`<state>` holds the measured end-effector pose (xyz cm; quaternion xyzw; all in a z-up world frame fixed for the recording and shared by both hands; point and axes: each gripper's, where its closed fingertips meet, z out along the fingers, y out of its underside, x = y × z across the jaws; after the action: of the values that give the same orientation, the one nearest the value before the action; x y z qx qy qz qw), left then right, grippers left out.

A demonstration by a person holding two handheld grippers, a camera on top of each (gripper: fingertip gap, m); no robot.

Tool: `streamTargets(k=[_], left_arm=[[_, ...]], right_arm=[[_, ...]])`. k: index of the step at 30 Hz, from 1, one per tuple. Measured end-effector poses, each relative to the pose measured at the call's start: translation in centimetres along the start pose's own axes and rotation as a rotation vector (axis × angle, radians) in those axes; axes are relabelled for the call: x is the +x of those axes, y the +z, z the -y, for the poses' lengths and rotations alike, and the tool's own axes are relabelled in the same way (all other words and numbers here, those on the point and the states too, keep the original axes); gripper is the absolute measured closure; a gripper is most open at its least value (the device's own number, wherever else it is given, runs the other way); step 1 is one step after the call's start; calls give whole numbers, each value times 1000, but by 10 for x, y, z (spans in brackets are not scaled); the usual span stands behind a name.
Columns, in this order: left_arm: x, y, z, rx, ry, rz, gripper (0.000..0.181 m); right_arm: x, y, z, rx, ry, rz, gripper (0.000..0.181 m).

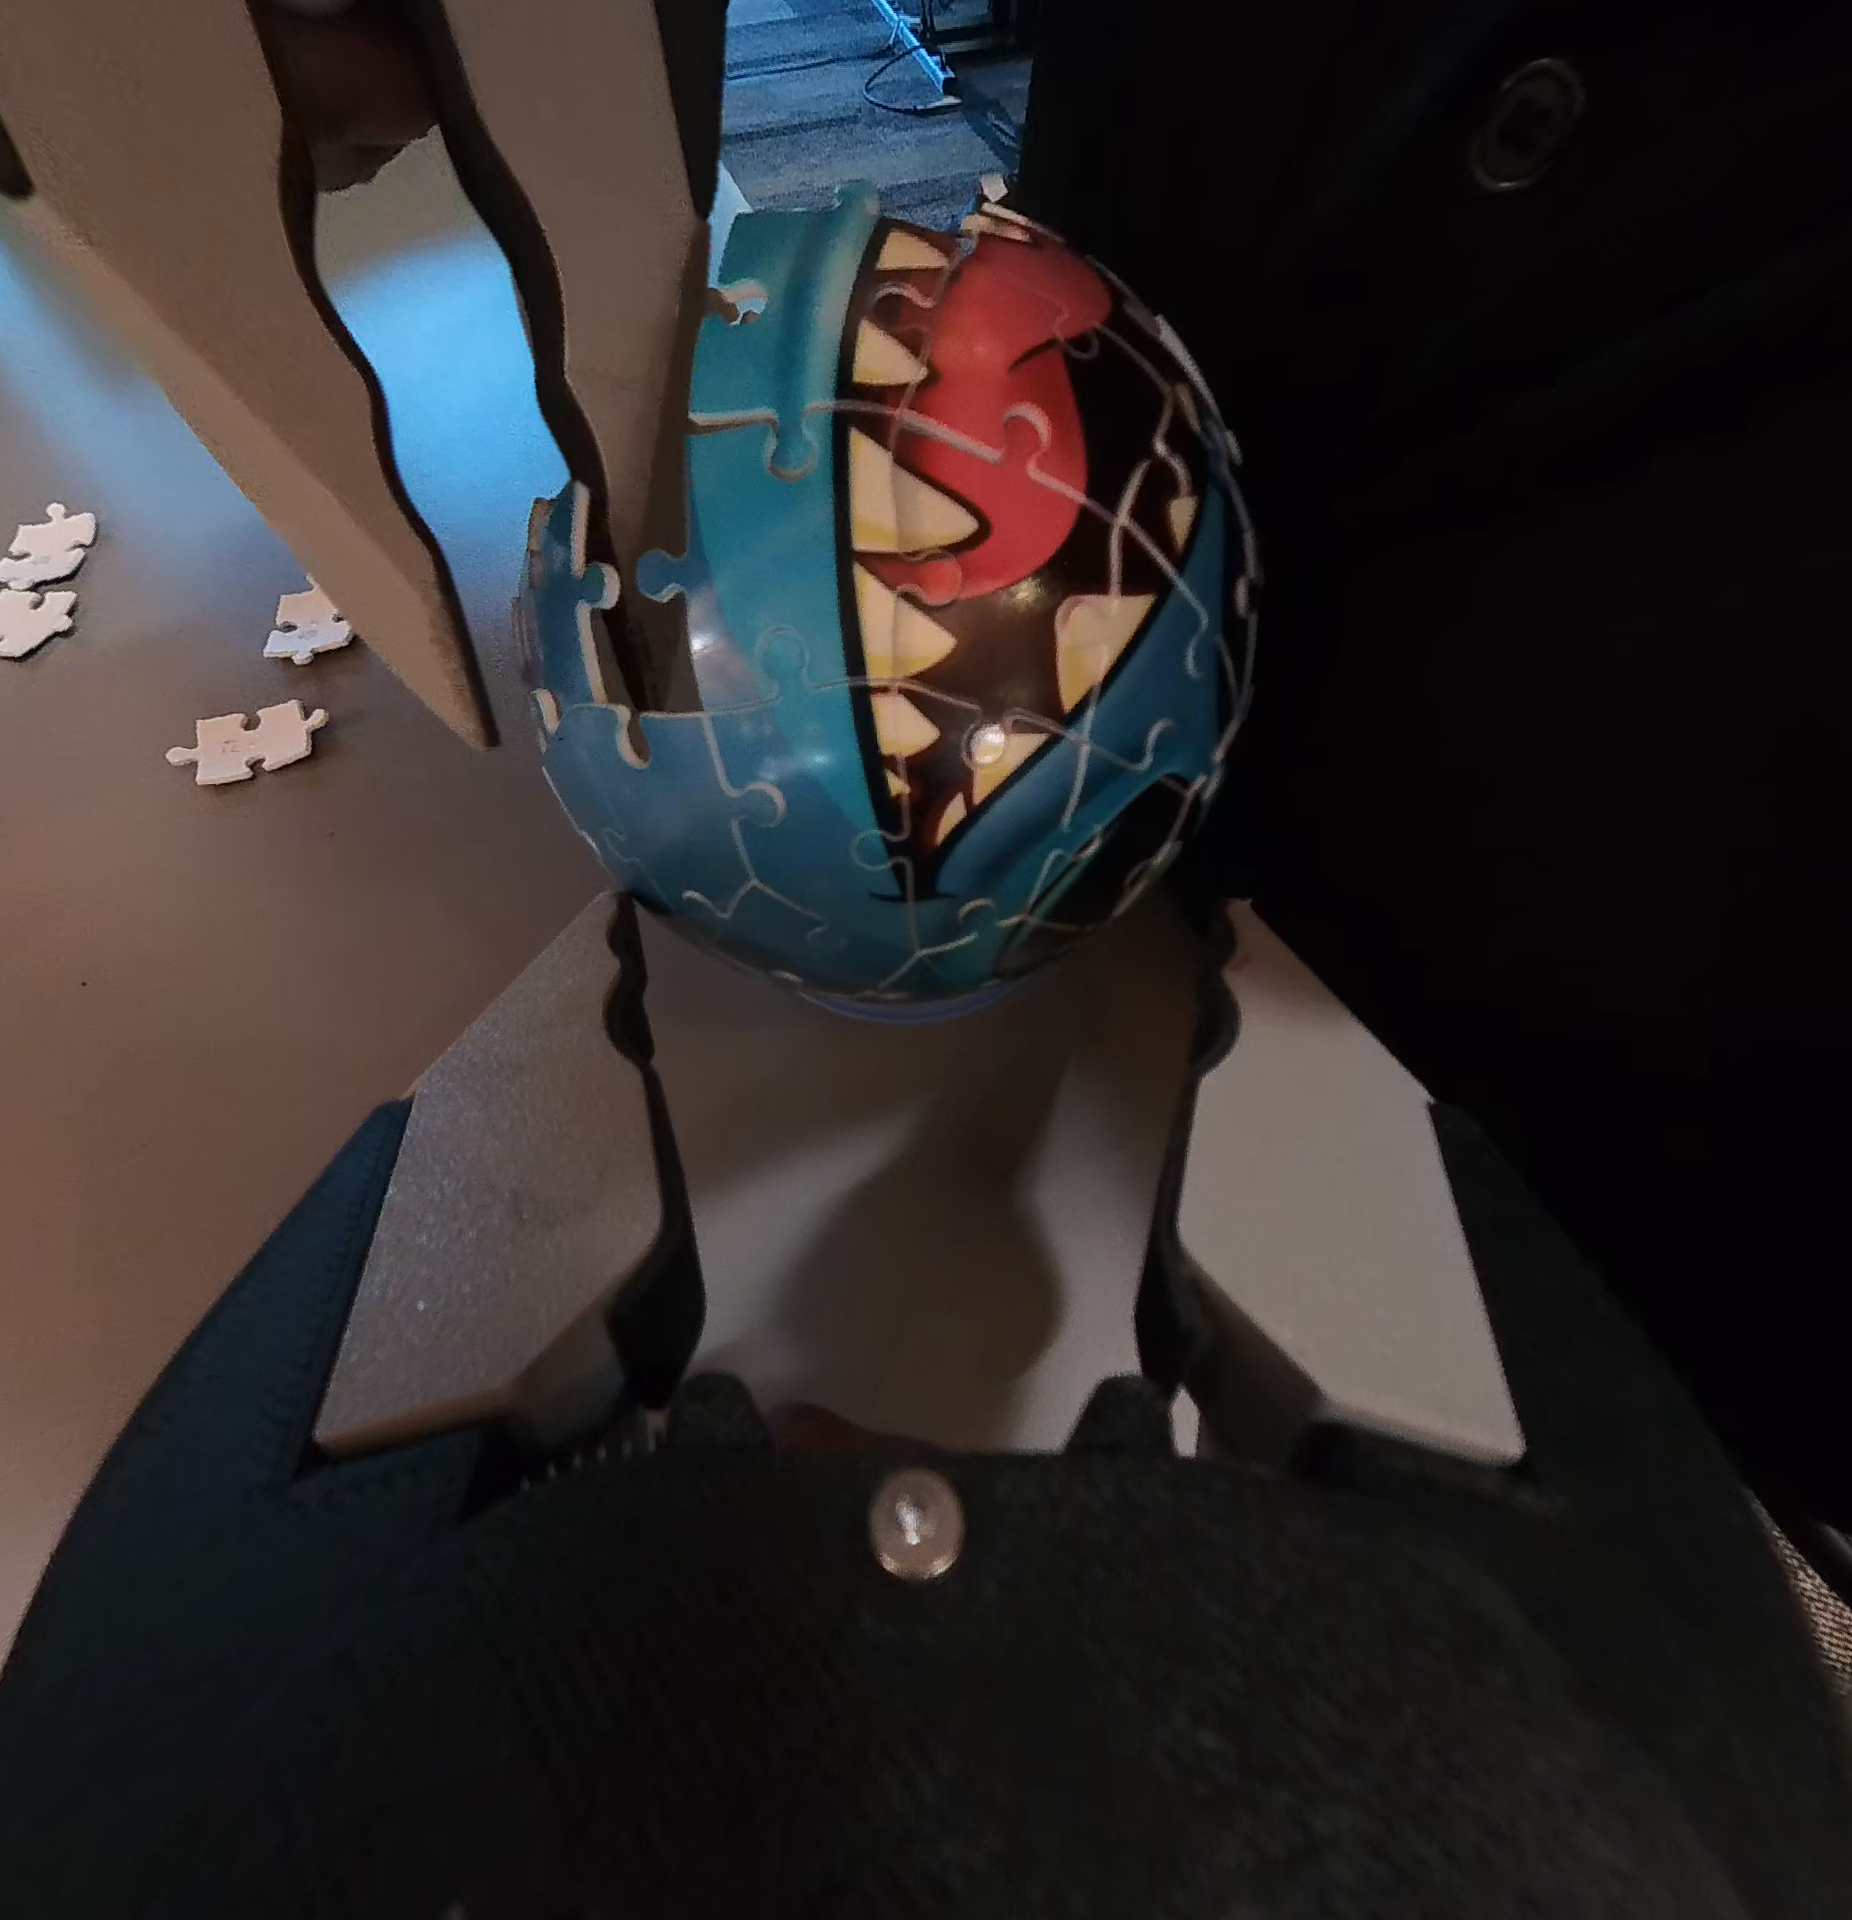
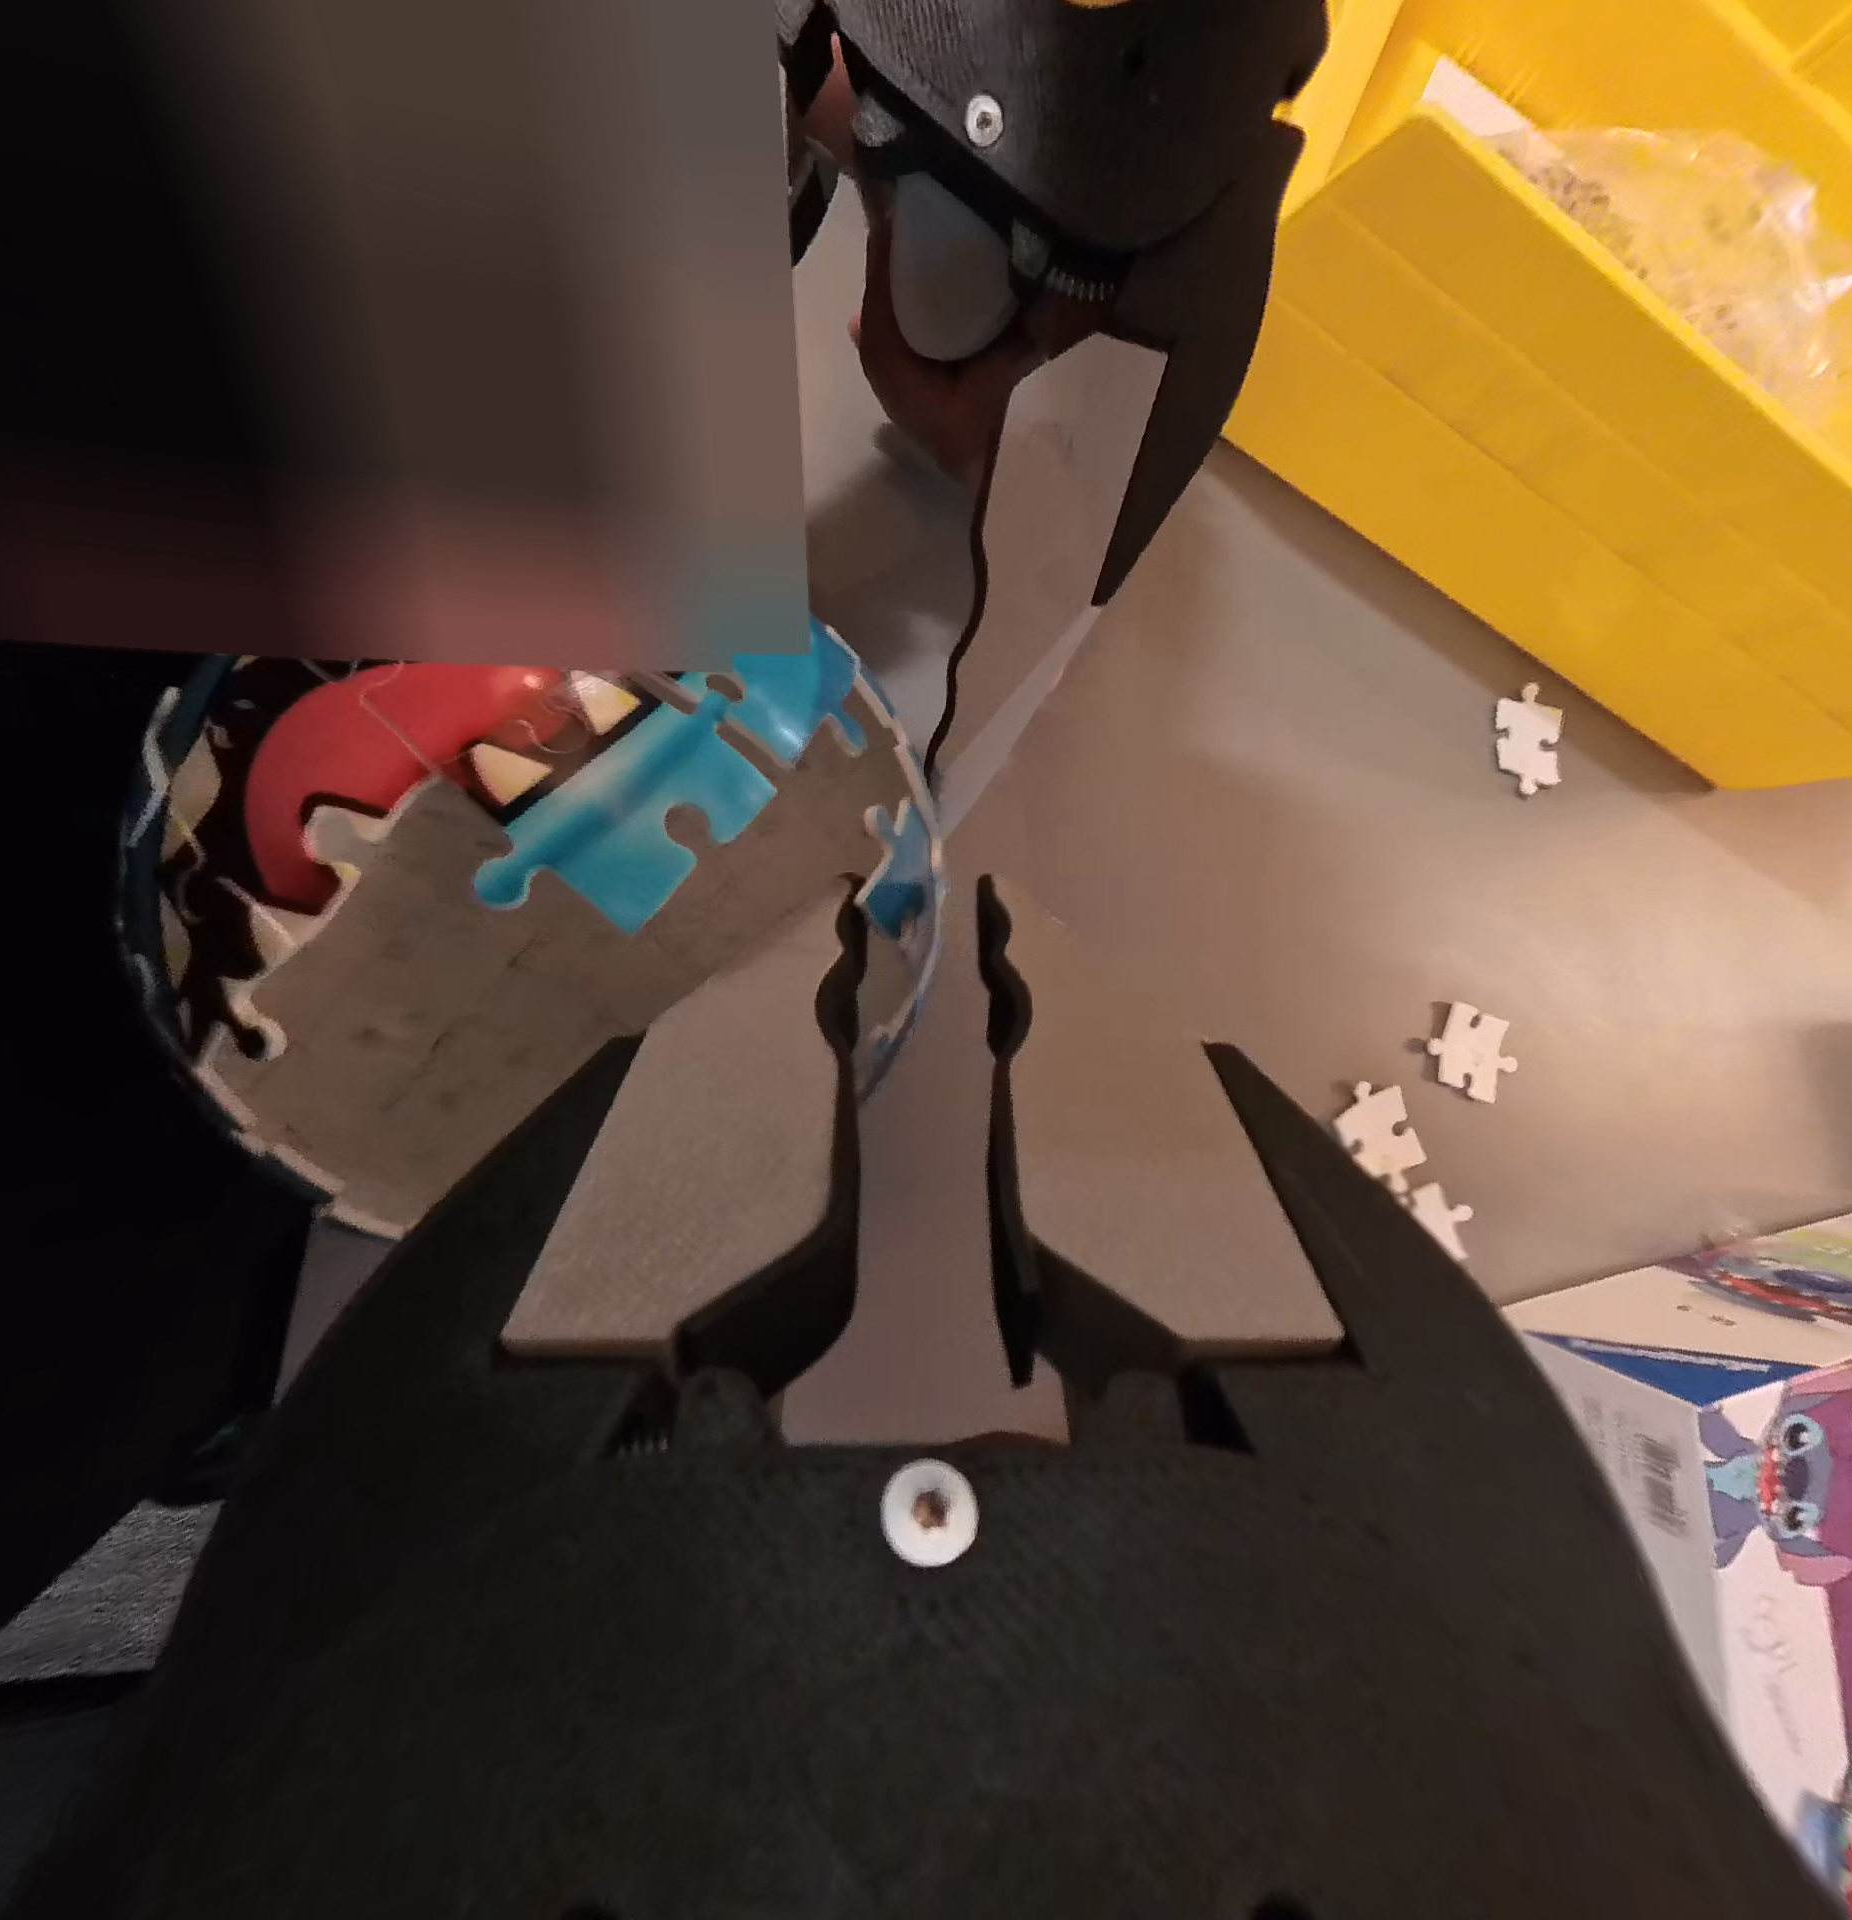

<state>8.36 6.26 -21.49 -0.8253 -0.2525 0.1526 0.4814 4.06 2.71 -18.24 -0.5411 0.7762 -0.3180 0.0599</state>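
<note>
The left gripper (image 1: pixel 917 935) clamps the light, fragile puzzle ball (image 1: pixel 901 623) at centre frame; the right gripper (image 2: pixel 917 894), narrow, straddles its open rim.

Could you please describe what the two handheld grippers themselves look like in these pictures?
The left gripper and right gripper match: broad matte black textured bodies, each with a silver screw at centre, two pale flat fingers edged with wavy black pads, and small coil springs at the finger hinges.

puzzle ball (image 1: pixel 901 623): teal, red tongue, cream teeth | loose pieces (image 2: pixel 1528 736): white | bin (image 2: pixel 1587 499): yellow
</note>
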Motion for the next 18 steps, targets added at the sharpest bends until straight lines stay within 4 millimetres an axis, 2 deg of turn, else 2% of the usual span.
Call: streamTargets(k=[18], left_arm=[[0,0,0,4,-6,1,76]], right_arm=[[0,-1,7,26,-88,-26,175]])
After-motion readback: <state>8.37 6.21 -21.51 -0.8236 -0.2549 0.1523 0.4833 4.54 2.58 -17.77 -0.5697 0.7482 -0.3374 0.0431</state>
